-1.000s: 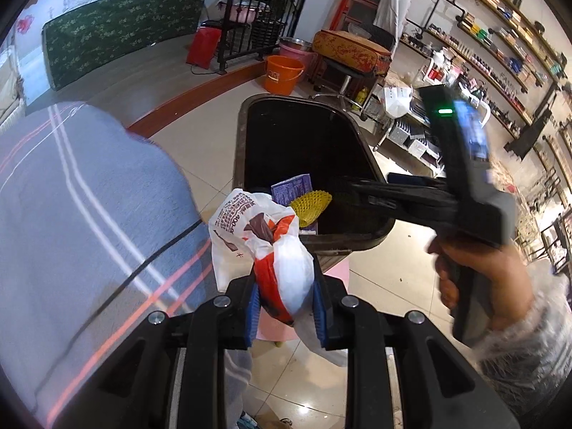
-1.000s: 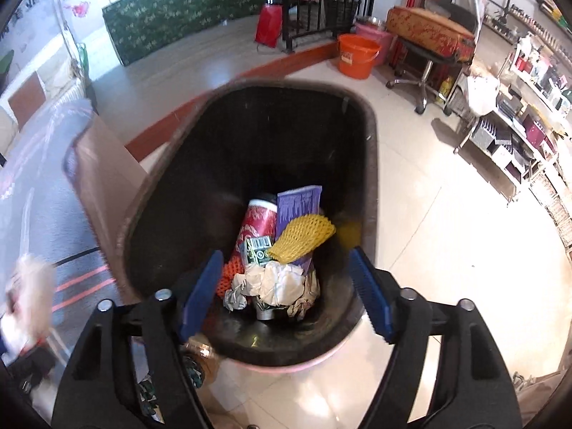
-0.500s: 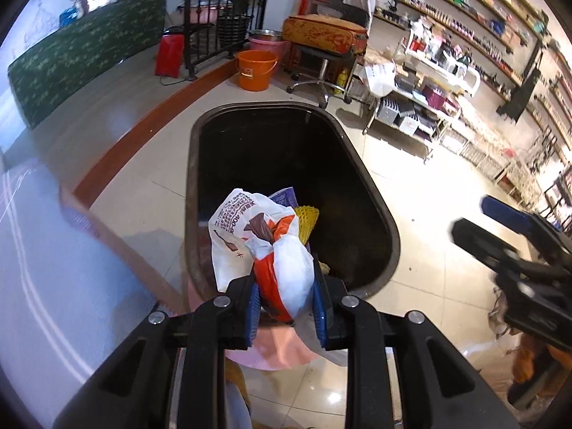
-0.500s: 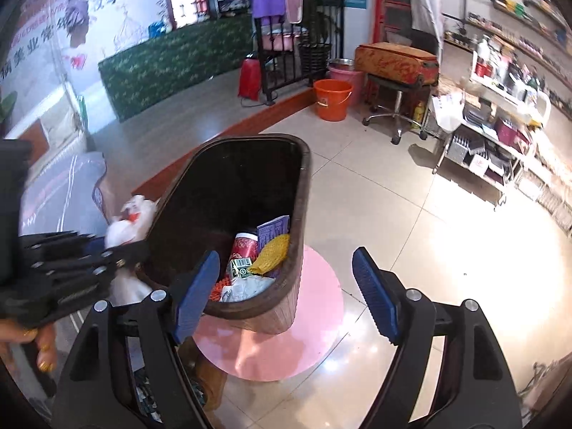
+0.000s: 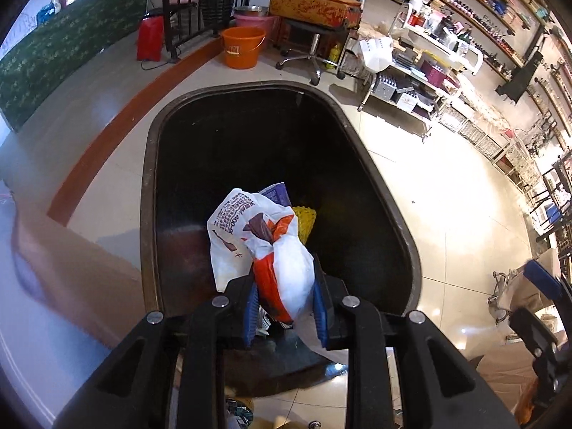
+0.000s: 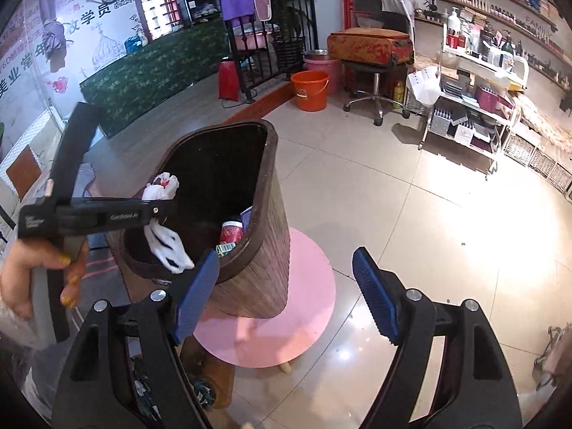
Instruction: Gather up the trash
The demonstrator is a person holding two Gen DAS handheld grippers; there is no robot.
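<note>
My left gripper (image 5: 285, 309) is shut on a white and orange plastic bag (image 5: 271, 246) and holds it over the open mouth of the dark brown trash bin (image 5: 379, 186). The bin holds a yellow foam net (image 5: 304, 220), a purple packet and a red can (image 6: 231, 231). In the right wrist view the left gripper (image 6: 157, 211) reaches over the bin's rim (image 6: 273, 164) with the bag (image 6: 161, 186) hanging from it. My right gripper (image 6: 286, 293) is open and empty, to the right of the bin and away from it.
The bin stands on a round pink stool (image 6: 286, 321) on a tiled floor. An orange bucket (image 6: 310, 89), a rolling stool with a suitcase (image 6: 371, 50) and a white shelf cart (image 6: 472, 107) stand further back. A striped cloth surface lies at the left (image 5: 43, 321).
My left gripper has moved with the bag from beside the bin to over its opening. My right gripper has pulled back from above the bin to its right side.
</note>
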